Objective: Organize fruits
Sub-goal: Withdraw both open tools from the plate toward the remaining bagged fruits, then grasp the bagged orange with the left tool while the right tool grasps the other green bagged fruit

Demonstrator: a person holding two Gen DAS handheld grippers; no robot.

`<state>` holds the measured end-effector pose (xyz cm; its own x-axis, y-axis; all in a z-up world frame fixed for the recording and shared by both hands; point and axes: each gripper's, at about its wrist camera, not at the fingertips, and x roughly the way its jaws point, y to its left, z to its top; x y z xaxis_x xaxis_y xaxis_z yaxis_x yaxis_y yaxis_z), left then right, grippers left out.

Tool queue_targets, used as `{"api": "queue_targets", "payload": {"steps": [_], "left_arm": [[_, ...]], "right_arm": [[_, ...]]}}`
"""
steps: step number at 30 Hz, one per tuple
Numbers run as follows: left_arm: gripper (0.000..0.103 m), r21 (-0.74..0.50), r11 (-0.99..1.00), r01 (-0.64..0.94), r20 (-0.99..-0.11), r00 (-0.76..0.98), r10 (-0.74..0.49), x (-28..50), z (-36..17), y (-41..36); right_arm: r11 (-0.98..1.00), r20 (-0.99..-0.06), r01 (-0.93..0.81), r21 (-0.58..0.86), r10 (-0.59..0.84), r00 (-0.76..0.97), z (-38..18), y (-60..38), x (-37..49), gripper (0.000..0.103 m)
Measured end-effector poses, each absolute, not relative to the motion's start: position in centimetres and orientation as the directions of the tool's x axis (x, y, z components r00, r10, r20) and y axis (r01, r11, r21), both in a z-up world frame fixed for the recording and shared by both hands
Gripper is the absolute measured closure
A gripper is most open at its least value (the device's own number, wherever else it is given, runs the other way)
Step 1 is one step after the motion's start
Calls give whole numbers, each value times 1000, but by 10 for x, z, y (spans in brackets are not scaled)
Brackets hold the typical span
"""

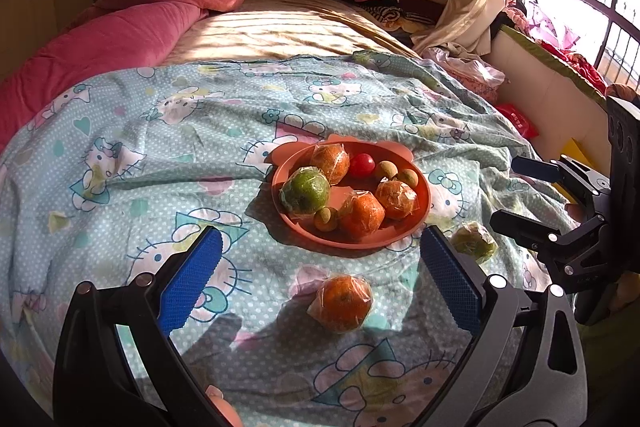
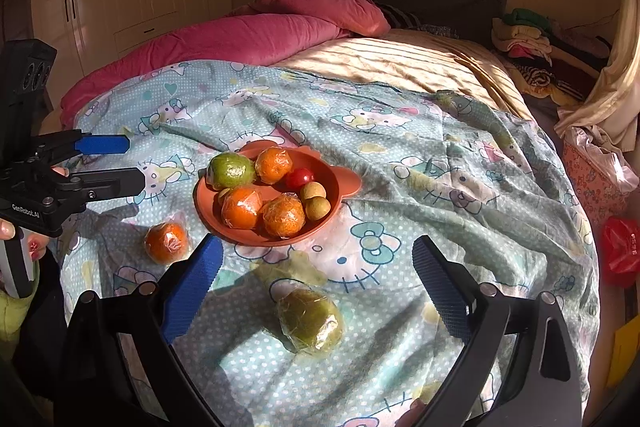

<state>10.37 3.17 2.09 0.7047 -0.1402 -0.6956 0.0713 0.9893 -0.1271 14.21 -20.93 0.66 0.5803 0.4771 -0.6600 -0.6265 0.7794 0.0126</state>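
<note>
Organizing fruits, late stage. I see the orange plate (image 1: 416, 223) on the patterned bedsheet (image 1: 160, 155) already holding most of the fruit: three wrapped oranges, one wrapped green fruit, a red tomato and small brown ones. Two pieces are left on the sheet. My left gripper (image 1: 320, 279) stands released around a wrapped orange (image 1: 342, 303); my right gripper (image 2: 320, 283) stands released around a wrapped green fruit (image 2: 310, 321), touching neither.
</note>
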Motion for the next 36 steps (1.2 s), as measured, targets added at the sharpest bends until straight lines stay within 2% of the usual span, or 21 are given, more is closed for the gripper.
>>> {"api": "queue_targets", "payload": {"steps": [32,34,36], "left_arm": [[10,-143,985,94,-788,592,-171,96,-27,20],[10,-148,984,98,-793,583,-177,98,-31,20],[10,-152,984,94,-797,577,-178,99,-34,21]], "right_arm": [[777,-756,-629,4,414,507,-41,-209,135,9],[770,-758,-638,4,418,501,-43,-208,135,12],[767,-767,-642,10,418,487,-47,-207,136,23]]}}
